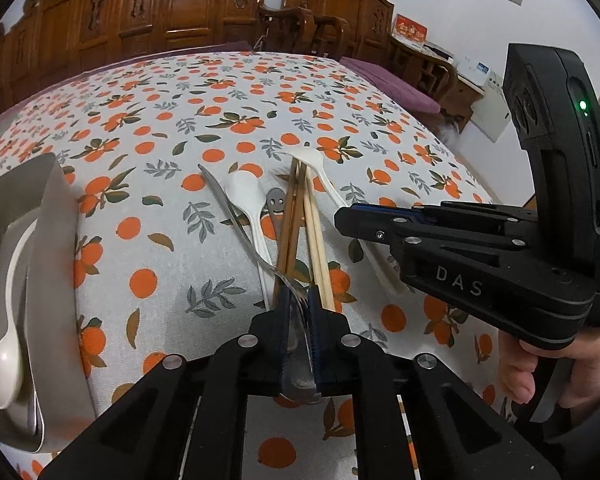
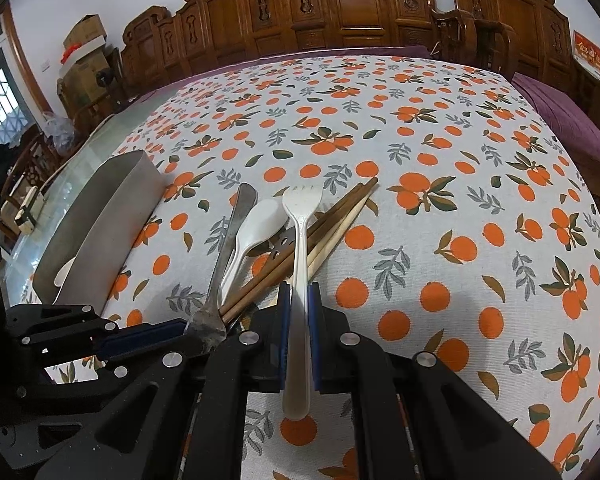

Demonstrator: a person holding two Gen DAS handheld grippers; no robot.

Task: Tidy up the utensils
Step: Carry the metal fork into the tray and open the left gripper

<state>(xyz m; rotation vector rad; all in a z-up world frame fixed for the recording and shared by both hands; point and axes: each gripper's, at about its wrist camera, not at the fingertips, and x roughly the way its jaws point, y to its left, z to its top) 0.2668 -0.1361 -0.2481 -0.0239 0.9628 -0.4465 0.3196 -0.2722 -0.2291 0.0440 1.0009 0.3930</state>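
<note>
Orange-print bench: one white spoon (image 1: 5, 360) in grey holder (image 1: 48, 248); left gripper (image 1: 299, 312) clamps metal fork (image 2: 220, 276), right gripper (image 2: 299, 308) clamps white fork (image 2: 300, 240); spoon (image 2: 256, 224), chopsticks (image 2: 320, 236) unsorted mid-bench.

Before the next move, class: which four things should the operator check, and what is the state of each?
1. Left gripper shut on the metal fork: ok.
2. Right gripper shut on the white fork: ok.
3. White fork clear of the chopsticks: not ok, it crosses over them.
4. Room left in the grey bin: cannot tell.
</note>
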